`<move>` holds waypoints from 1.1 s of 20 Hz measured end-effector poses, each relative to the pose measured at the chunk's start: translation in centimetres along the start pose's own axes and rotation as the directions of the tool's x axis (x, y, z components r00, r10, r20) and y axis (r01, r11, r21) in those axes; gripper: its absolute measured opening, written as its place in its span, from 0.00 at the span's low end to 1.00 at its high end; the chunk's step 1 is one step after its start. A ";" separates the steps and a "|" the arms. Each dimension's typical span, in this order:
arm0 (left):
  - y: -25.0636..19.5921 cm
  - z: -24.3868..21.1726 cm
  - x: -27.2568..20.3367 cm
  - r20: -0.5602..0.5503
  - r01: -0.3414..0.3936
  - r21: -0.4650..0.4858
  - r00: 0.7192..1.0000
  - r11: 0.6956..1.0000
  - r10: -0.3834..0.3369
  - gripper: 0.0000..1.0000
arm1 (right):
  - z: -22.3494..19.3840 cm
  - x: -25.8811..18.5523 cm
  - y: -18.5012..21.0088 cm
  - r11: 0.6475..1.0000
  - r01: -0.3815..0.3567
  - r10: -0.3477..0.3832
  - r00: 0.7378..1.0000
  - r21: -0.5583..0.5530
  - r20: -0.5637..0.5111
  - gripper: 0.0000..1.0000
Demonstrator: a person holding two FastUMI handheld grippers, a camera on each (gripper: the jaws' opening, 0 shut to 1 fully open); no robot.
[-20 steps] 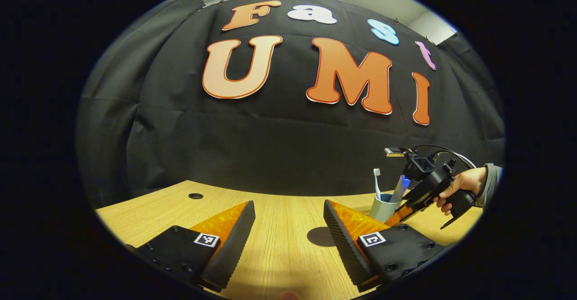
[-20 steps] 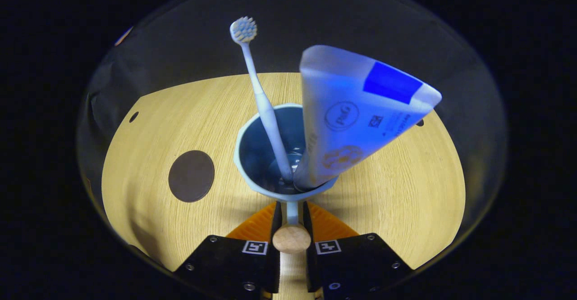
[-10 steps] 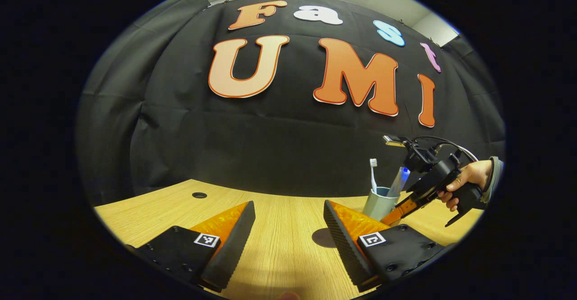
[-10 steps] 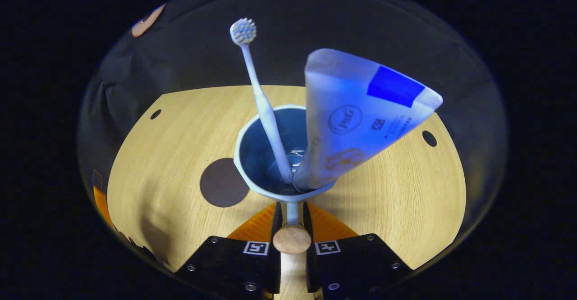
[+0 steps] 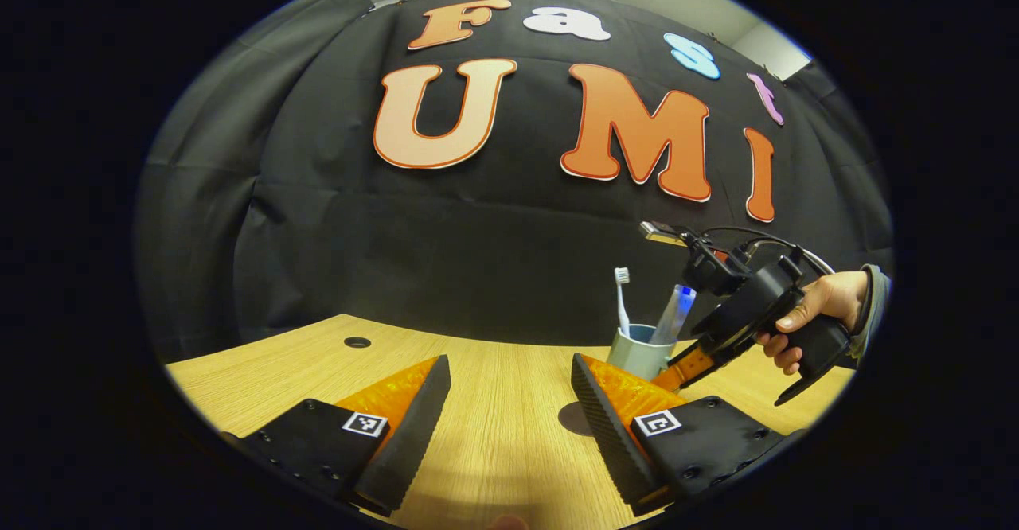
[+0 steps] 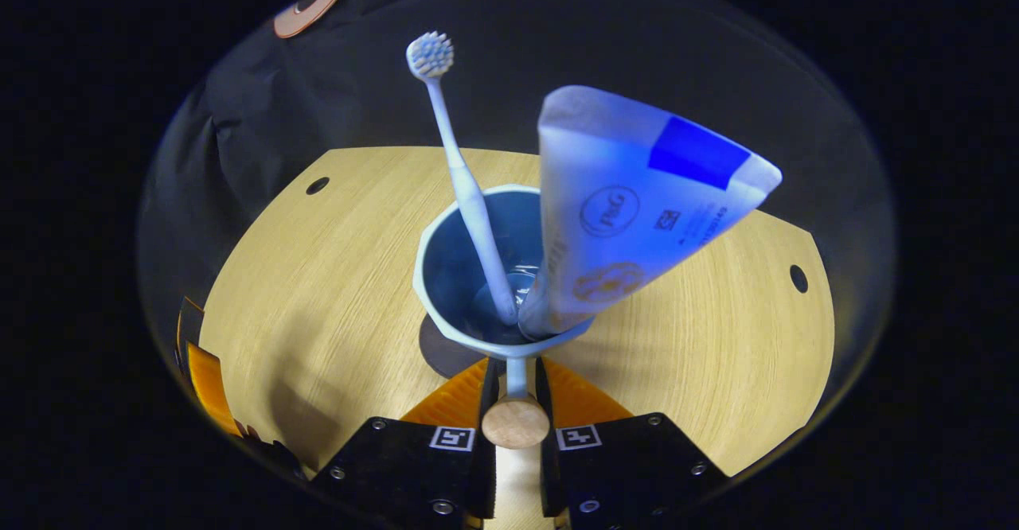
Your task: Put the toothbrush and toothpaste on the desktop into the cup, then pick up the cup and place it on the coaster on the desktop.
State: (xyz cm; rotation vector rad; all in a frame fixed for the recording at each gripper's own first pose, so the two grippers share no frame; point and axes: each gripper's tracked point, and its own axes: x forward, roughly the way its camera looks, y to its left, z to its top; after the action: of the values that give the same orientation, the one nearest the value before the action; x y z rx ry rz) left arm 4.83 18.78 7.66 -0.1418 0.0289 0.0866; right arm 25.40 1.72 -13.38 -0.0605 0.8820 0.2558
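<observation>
The right gripper (image 6: 516,371), clamped on the cup (image 6: 446,275) handle, carries the toothbrush (image 6: 466,188) and toothpaste (image 6: 621,220) over the coaster (image 6: 438,351); the left gripper (image 5: 509,403) waits, fingers spread.

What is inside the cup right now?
The cup holds the toothbrush, bristles up, and the toothpaste, both leaning on its rim. The tube covers part of the cup's floor, so anything beneath it cannot be seen.

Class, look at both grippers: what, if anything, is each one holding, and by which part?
The right gripper holds the blue cup by its handle, both fingers pressed on it. The left gripper is open and holds nothing.
</observation>
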 end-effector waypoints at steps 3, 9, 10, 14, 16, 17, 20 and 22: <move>0.1 -0.2 0.2 -0.005 -0.004 -0.002 1.000 1.000 0.004 0.97 | 0.0 0.1 -0.3 1.000 -0.013 0.013 1.000 -0.025 -0.019 0.23; 0.4 -0.5 0.4 -0.011 -0.010 0.006 1.000 1.000 0.010 0.97 | 0.0 -0.7 -0.8 0.998 -0.022 0.018 0.998 -0.058 -0.065 0.23; 0.4 -0.5 0.4 -0.012 -0.011 0.007 1.000 1.000 0.011 0.97 | 0.1 -0.9 -0.8 0.998 -0.021 0.016 0.997 -0.061 -0.074 0.23; 0.3 -0.5 0.4 -0.011 -0.008 0.006 1.000 1.000 0.008 0.97 | 0.1 -0.8 -0.7 0.997 -0.036 0.031 0.997 -0.061 -0.076 0.25; 0.4 -0.8 0.3 -0.017 -0.014 0.013 1.000 1.000 0.015 0.97 | 0.3 -1.4 -0.6 0.997 -0.048 0.045 0.998 -0.065 -0.051 0.31; 0.4 -1.0 0.3 -0.024 -0.015 0.015 1.000 1.000 0.015 0.96 | 0.7 -1.5 -0.5 0.996 -0.044 0.042 0.999 -0.073 -0.027 0.29; 0.3 -1.0 0.4 -0.025 -0.014 0.013 1.000 1.000 0.014 0.97 | 1.7 -2.2 -0.2 0.996 -0.053 0.056 0.998 -0.073 0.034 0.50; 0.2 -0.6 0.2 -0.018 -0.011 0.008 1.000 1.000 0.012 0.97 | 2.1 -2.6 0.0 0.995 -0.071 0.076 0.994 -0.069 0.076 0.67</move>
State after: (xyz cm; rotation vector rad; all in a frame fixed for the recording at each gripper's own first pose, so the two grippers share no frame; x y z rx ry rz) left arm 4.99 18.94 6.99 -0.1345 0.0482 0.0967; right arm 25.35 1.56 -10.04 -0.0791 0.7980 0.3537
